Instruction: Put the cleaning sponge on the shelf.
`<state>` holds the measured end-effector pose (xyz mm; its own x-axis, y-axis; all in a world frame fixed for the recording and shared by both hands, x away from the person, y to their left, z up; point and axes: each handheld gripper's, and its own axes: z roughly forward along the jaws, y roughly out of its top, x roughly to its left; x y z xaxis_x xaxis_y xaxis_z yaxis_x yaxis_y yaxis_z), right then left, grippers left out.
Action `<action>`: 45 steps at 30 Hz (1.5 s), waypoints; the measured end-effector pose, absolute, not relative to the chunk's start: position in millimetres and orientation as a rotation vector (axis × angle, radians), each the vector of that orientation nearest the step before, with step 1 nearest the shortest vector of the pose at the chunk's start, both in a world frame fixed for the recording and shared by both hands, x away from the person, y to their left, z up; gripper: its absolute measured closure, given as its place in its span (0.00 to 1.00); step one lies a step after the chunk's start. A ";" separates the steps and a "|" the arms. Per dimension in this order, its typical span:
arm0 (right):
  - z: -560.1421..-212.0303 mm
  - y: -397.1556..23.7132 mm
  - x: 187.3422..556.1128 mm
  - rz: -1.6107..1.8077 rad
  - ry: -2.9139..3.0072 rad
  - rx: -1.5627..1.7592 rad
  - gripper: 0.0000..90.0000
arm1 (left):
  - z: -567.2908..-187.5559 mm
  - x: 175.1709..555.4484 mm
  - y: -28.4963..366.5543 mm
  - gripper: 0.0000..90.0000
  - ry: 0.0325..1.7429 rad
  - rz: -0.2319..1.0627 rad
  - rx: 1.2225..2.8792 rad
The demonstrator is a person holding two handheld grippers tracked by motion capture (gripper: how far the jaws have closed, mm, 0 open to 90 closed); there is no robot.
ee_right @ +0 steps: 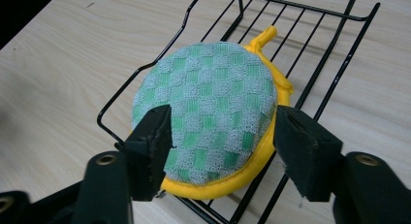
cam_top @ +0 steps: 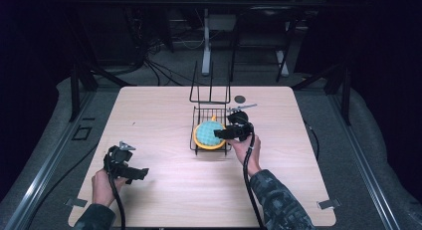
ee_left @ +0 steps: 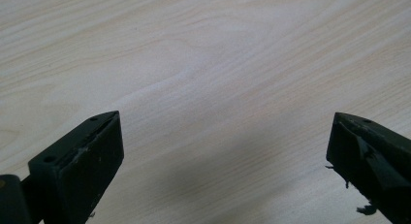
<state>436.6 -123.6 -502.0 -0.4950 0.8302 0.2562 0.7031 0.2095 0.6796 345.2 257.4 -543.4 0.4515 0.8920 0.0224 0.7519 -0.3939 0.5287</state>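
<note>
Letting go cleanly is the step that seems to be in hand: the right gripper (ee_right: pixel 220 136) hangs over the near end of a round green-checked pad (ee_right: pixel 208 112) with a yellow rim, its jaws standing partly apart on either side of it, with the pads not visibly pressing on the cloth. The pad lies in the black wire rack (cam_top: pixel 199 140), at the middle of the table (cam_top: pixel 149 115), its yellow loop pointing to the far end. To finish well, the person would probably spread the jaws a little wider and draw the gripper back toward the near edge and upward, so that neither jaw catches the yellow rim and drags the pad out over the rack's low near wire.

The left gripper (cam_top: pixel 124 163) rests well apart at the near left, its jaws wide over bare wood with nothing between them. At the rack's far end its tall upright wires (cam_top: pixel 210 85) rise; a small dark disc (cam_top: pixel 240 98) lies just beyond on the table, to the right. Neither stands in the way of a retreat toward the near side; the rack's side wires, close beside the right jaw, are the likeliest snag.
</note>
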 end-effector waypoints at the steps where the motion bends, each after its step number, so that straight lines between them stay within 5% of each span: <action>1: -500.6 -124.6 436.0 1.148 2.324 1.462 0.39 | -543.6 345.2 257.2 0.00 1.379 0.420 2.259; 10: -491.1 -134.7 428.2 1.146 2.377 1.395 0.17 | -542.7 345.1 255.6 0.00 1.358 0.438 2.256; 21: -472.7 -151.0 406.9 1.135 2.414 1.300 0.04 | -542.7 344.3 255.2 0.00 1.356 0.438 2.260; 45: -450.8 -221.7 349.8 1.104 2.337 1.279 0.00 | -543.6 343.0 253.3 0.00 1.347 0.434 2.269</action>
<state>349.8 -221.7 -450.8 -0.5800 0.8045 0.1277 0.6097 0.3248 0.7230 343.0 253.3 -543.6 0.4699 0.8821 0.0334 0.7358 -0.4123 0.5372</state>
